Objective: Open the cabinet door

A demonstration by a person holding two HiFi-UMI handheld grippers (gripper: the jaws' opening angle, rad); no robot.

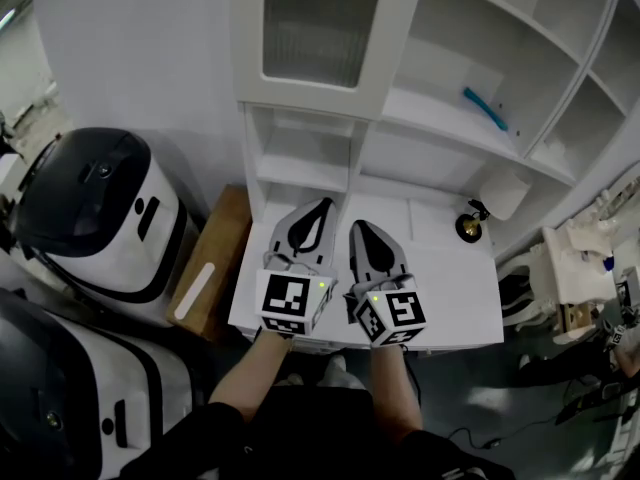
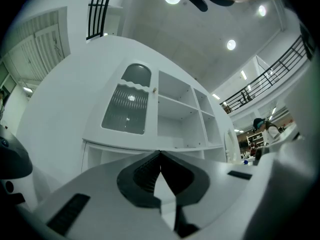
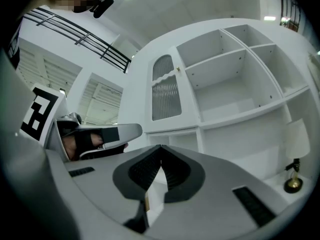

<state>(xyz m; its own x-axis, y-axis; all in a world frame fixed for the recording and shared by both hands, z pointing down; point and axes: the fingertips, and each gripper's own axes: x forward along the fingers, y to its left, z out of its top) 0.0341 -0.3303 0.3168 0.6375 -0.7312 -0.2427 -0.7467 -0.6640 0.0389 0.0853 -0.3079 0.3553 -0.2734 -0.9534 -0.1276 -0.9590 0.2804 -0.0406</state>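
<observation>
A white cabinet stands ahead with one closed door (image 1: 318,30) at its upper left; the door has a ribbed glass pane (image 2: 127,109) and a small knob (image 3: 177,69) on its right edge. Open shelves (image 1: 480,78) fill the rest. Both grippers hover side by side over the white counter (image 1: 450,298), below the door. The left gripper (image 1: 324,204) is shut, tips together, holding nothing. The right gripper (image 1: 358,225) is also shut and empty. In the right gripper view the left gripper (image 3: 100,136) shows at the left.
A blue object (image 1: 485,108) lies on a shelf at the right. A small brass bell-like piece (image 1: 469,225) and a white cup (image 1: 505,193) stand at the counter's back right. White-and-black machines (image 1: 90,218) and a wooden board (image 1: 212,263) are at the left.
</observation>
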